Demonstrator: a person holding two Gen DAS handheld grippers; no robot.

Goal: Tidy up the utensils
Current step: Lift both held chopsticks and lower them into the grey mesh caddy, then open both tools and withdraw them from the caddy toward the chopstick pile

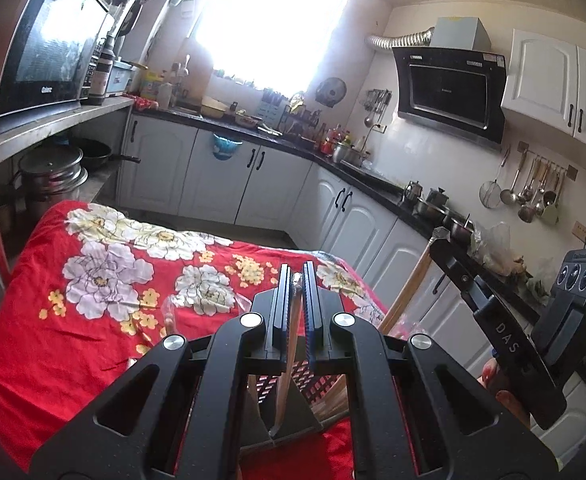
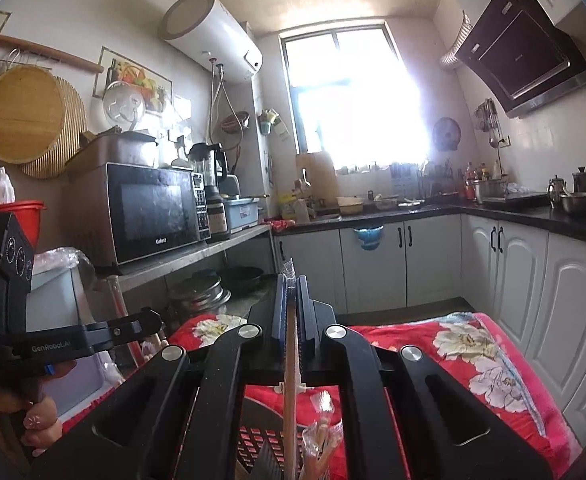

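Note:
My left gripper (image 1: 297,280) is shut on a wooden chopstick (image 1: 289,344) with a silvery tip, held above a dark slotted utensil holder (image 1: 285,392). My right gripper (image 2: 292,284) is shut on another wooden chopstick (image 2: 290,380) that runs down toward the same dark holder (image 2: 261,444). Both stand over the table with the red flowered cloth (image 1: 73,320). A clear plastic wrapper (image 2: 321,432) with chopsticks lies beside the holder. The right gripper also shows at the right of the left wrist view (image 1: 441,240), with its chopstick (image 1: 409,292).
A clear plastic wrapper (image 1: 173,312) lies on the cloth left of my left gripper. White cabinets (image 1: 253,176) with a dark counter run behind and to the right. A shelf with a microwave (image 2: 153,208) and pots (image 1: 53,172) stands to the left.

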